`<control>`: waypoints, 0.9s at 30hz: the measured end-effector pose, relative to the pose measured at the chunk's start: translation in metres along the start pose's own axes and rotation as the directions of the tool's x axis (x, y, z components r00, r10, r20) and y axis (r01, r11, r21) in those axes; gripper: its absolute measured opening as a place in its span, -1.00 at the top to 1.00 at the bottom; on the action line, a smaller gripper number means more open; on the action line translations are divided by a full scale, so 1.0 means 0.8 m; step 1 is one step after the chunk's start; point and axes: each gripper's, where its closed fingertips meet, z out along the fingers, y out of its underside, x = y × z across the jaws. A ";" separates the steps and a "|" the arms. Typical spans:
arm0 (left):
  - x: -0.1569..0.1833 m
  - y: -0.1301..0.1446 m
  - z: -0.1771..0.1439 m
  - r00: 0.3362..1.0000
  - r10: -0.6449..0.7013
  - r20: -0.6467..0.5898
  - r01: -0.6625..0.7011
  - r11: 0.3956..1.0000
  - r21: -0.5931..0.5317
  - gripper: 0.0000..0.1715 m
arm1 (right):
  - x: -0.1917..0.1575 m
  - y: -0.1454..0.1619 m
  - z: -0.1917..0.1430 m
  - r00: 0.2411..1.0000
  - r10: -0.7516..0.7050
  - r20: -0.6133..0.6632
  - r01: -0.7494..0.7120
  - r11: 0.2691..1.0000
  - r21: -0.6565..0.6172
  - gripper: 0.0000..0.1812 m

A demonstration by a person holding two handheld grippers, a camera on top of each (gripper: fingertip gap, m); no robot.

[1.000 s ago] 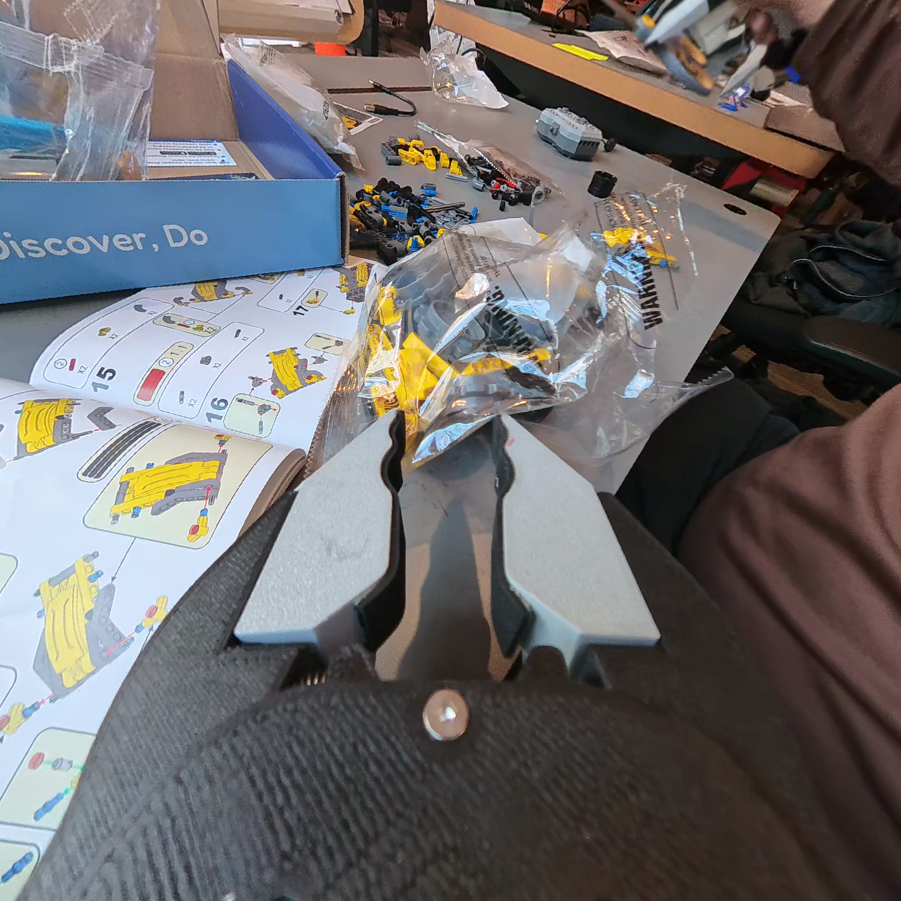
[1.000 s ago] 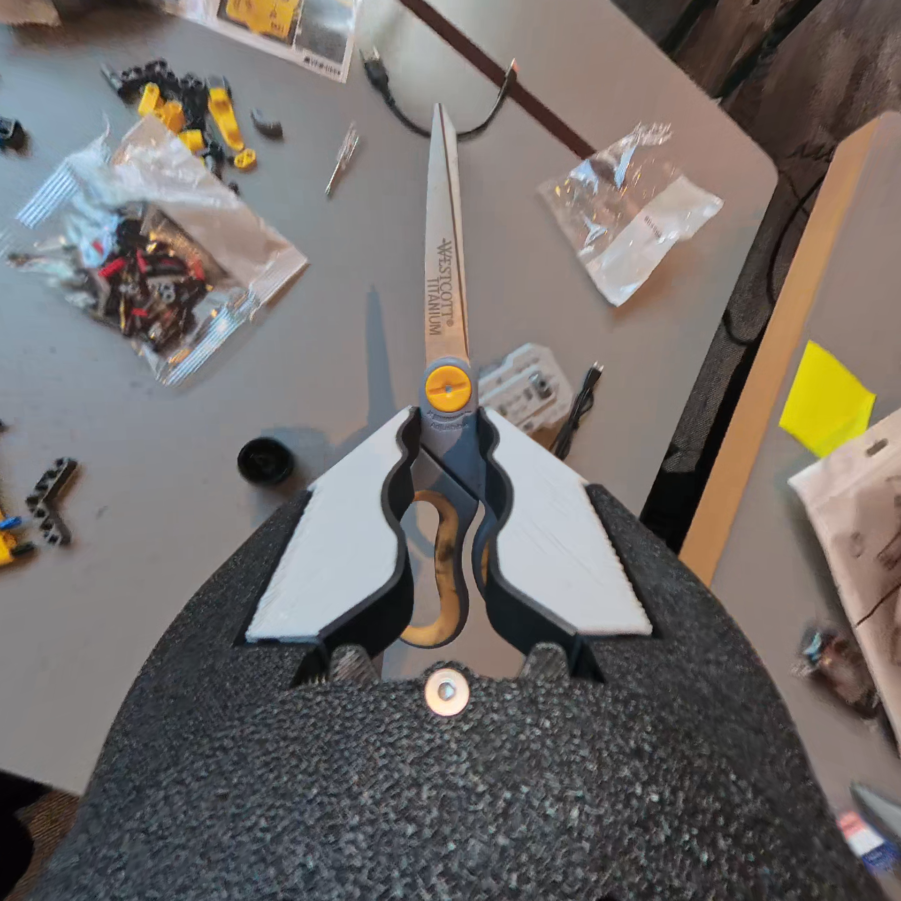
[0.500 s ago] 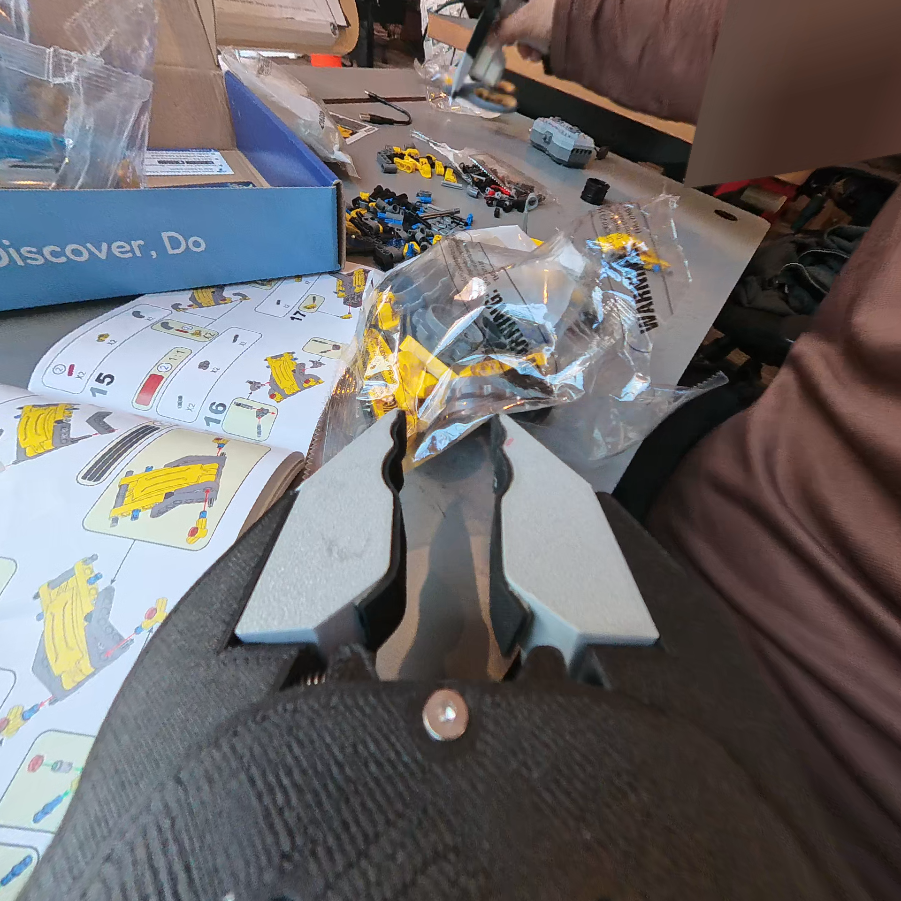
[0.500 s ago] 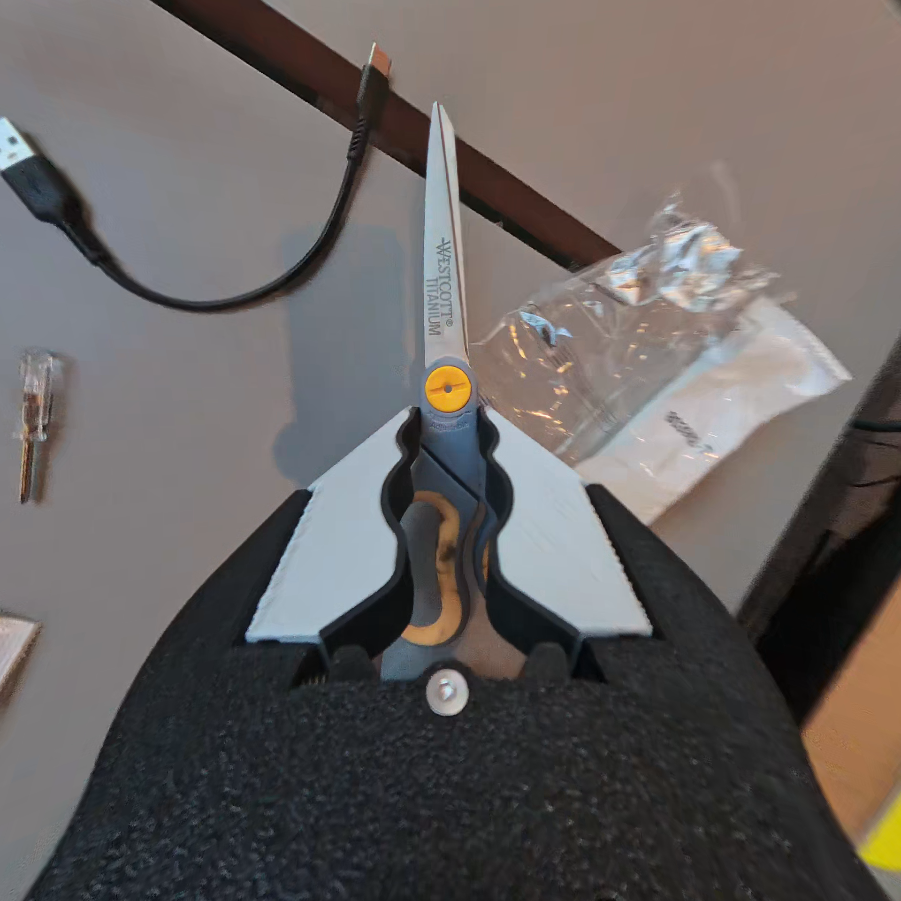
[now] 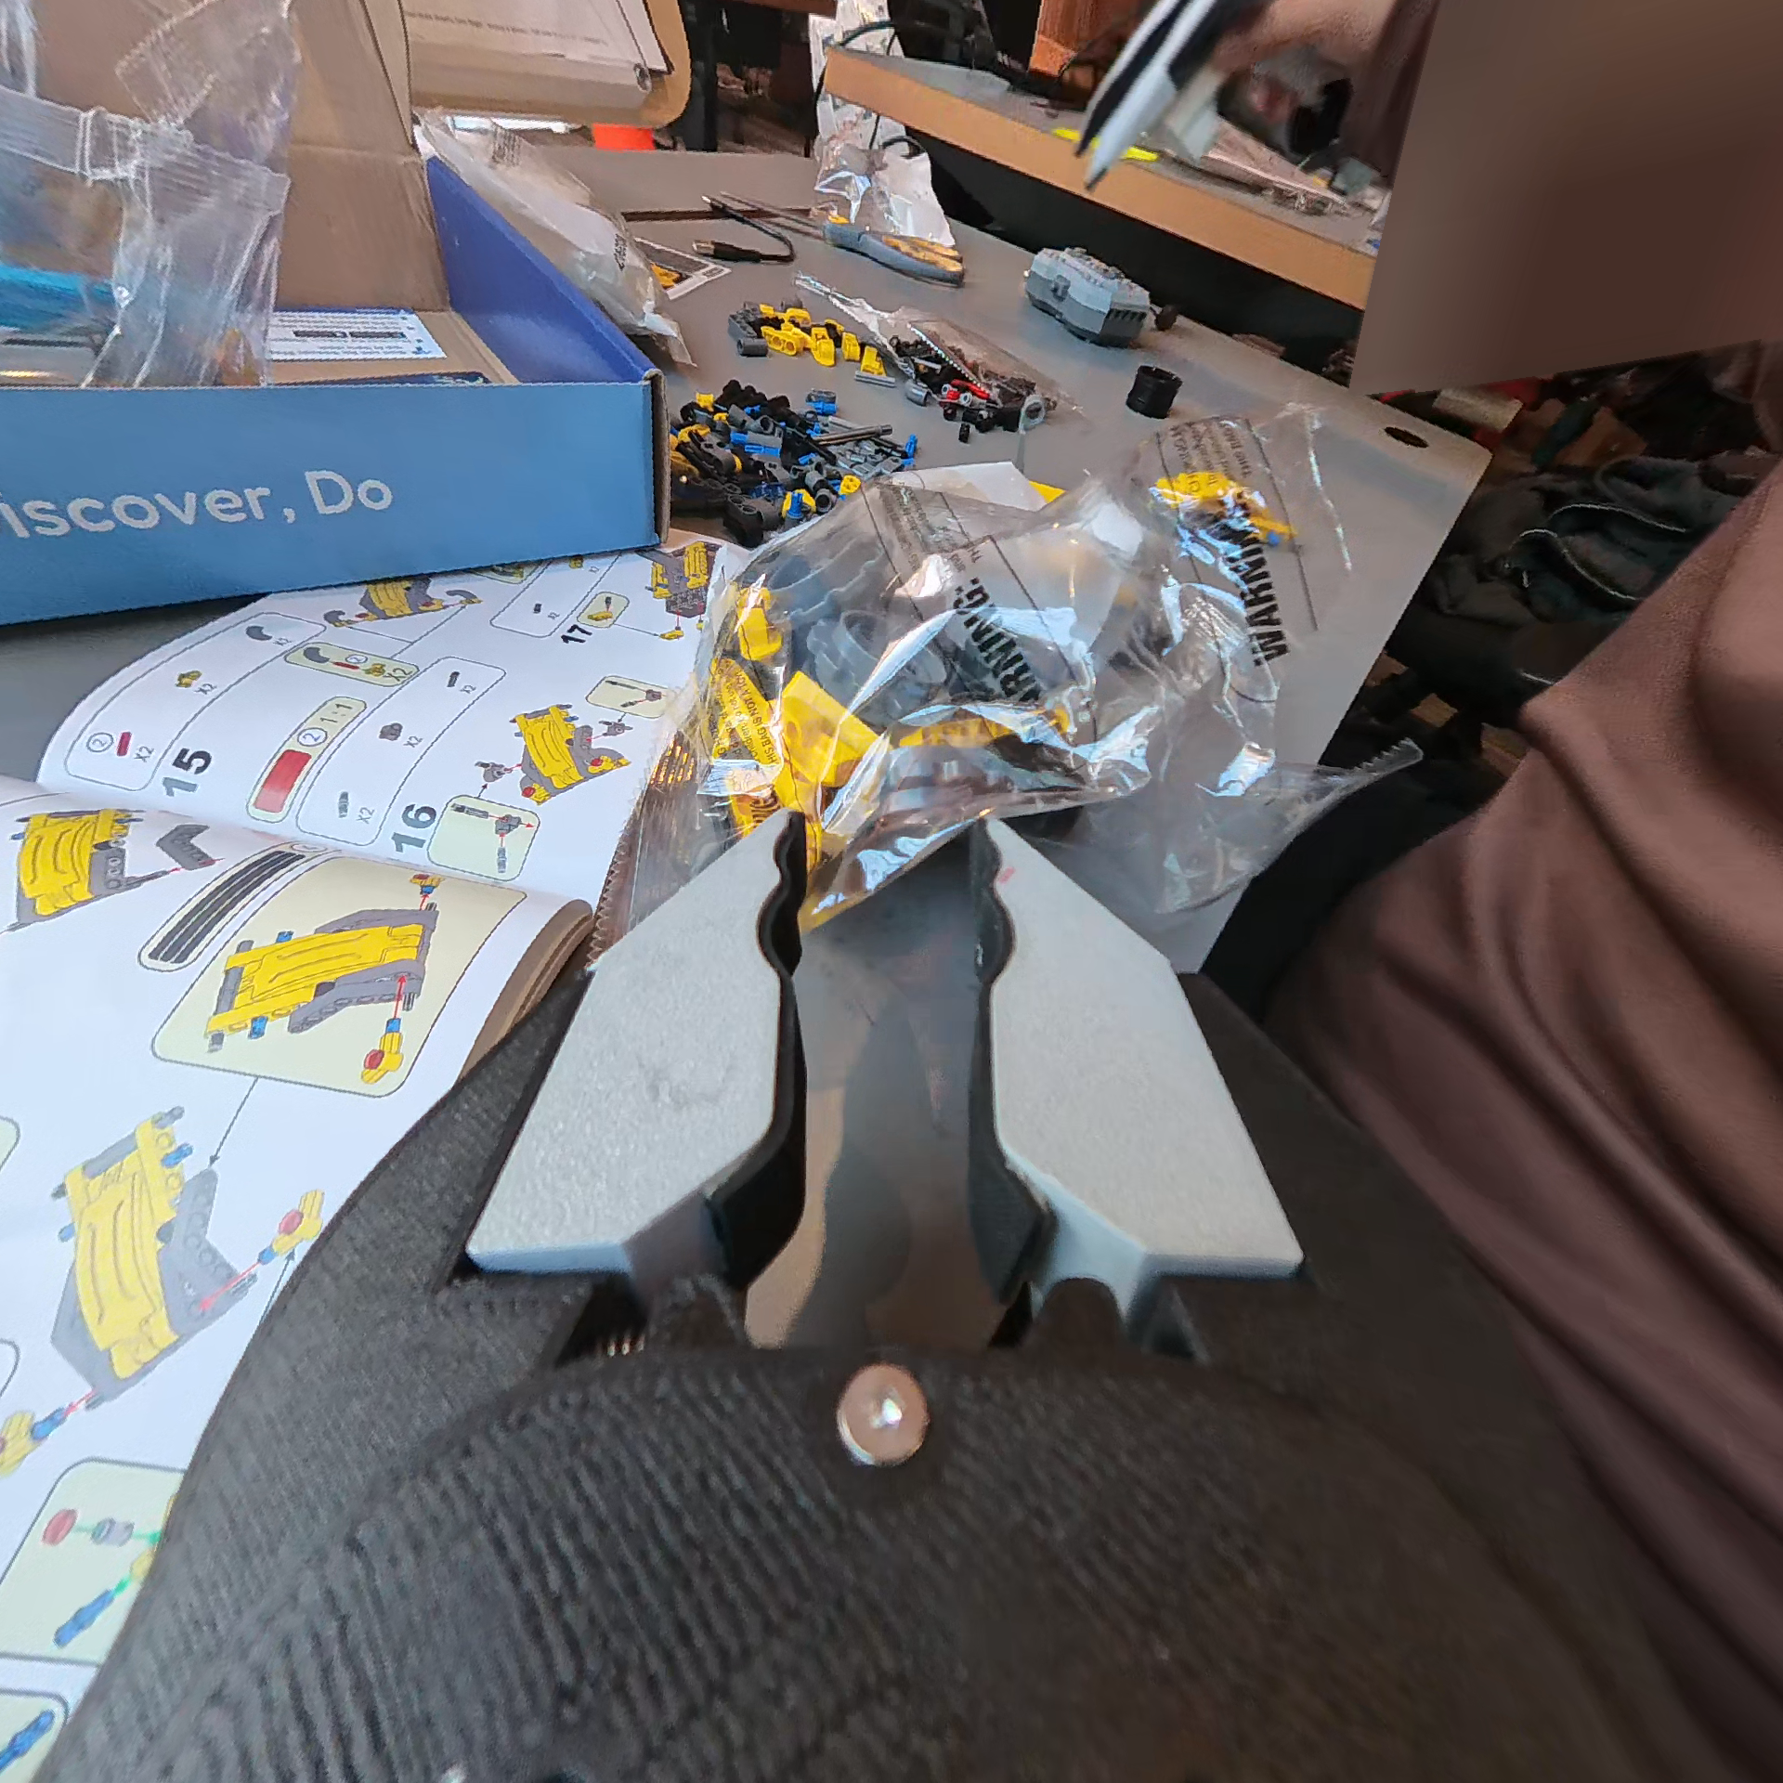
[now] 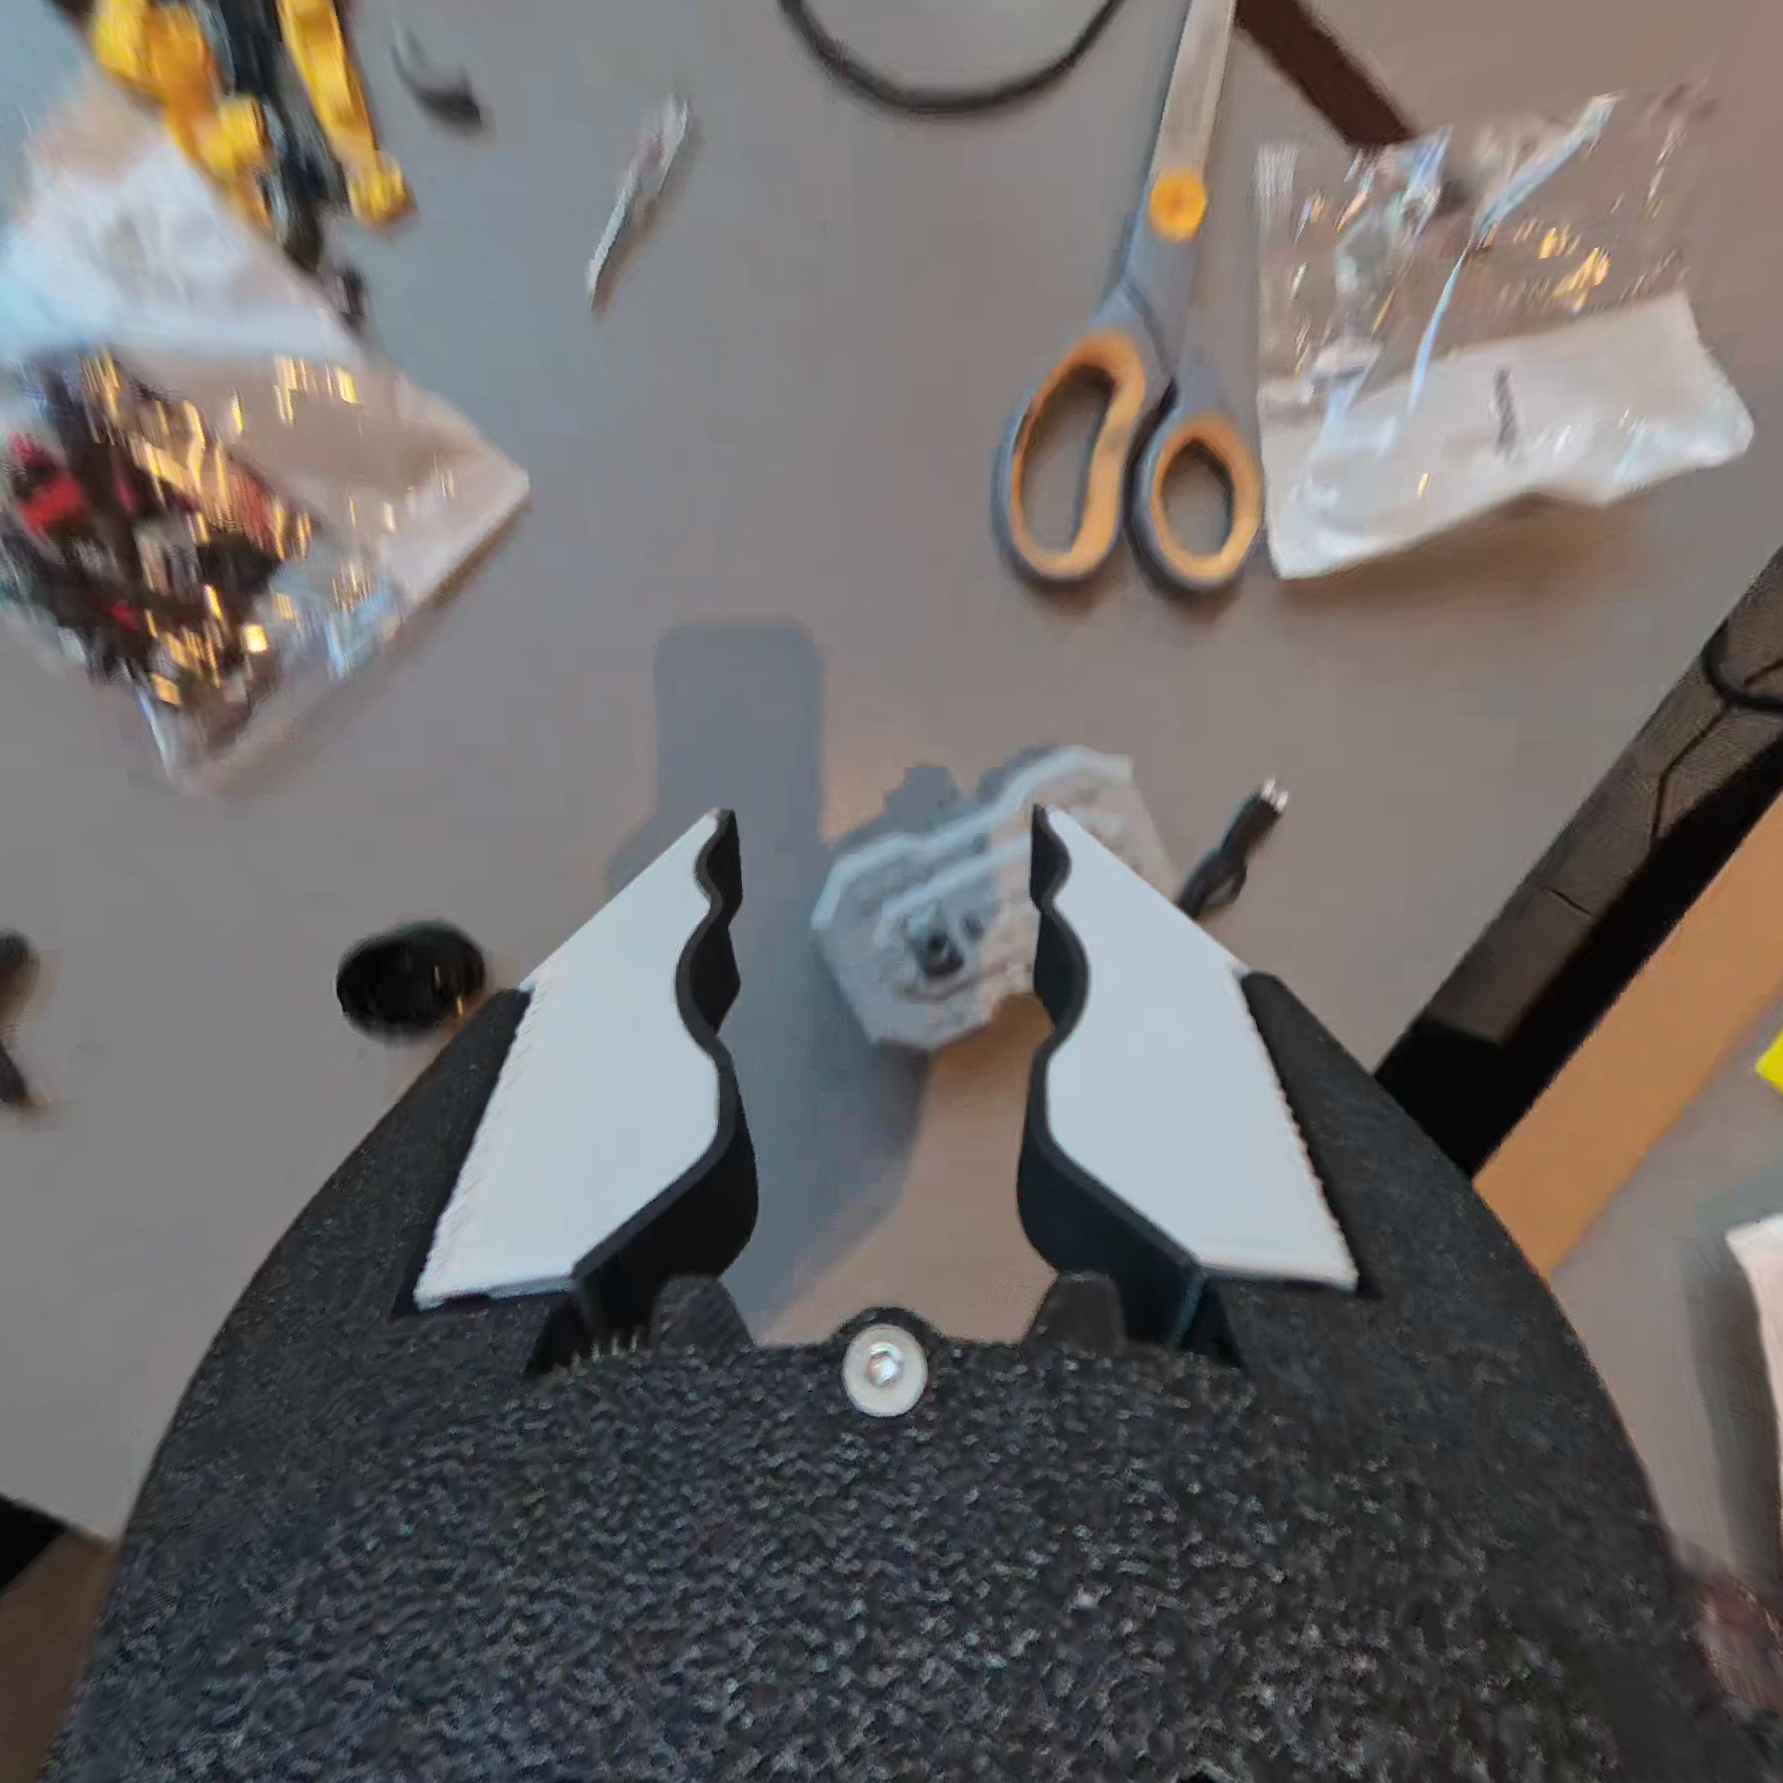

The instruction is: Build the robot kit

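Note:
My left gripper is shut on a corner of a clear plastic bag of yellow and grey building parts, held over the table's near edge beside an open instruction booklet. My right gripper is open and empty, above a light grey block on the grey table. Orange-handled scissors lie shut on the table ahead and to the right of it, apart from the fingers. They also show far off in the left wrist view. The right gripper shows there blurred at the top.
A blue box stands left of the booklet, loose small parts behind it. An emptied clear bag lies right of the scissors, a bag of black and red parts at the left, and a black ring. The table edge runs at the right. The left gripper's tips are roughly 60 centimetres from the right gripper's. Between my right fingertips and the light grey block there is roughly 6 centimetres.
My right gripper has let go of the scissors, which now lie on the table. It has opened and drawn back from them. My left gripper keeps its hold on the bag.

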 end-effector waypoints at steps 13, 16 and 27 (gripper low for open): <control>0.003 -0.001 -0.002 1.000 0.027 0.000 -0.027 1.000 0.014 0.66 | 0.028 0.067 0.057 0.940 -0.144 -0.309 0.120 0.988 -0.094 0.50; 0.003 -0.001 -0.002 0.999 0.033 0.008 -0.033 0.999 0.017 0.66 | 0.024 0.053 0.048 0.932 -0.059 -0.358 0.062 0.998 -0.002 0.51; 0.004 -0.002 -0.003 0.998 0.059 0.017 -0.059 0.998 0.024 0.67 | -0.123 0.067 -0.008 0.942 0.009 -0.335 0.085 0.960 0.266 0.55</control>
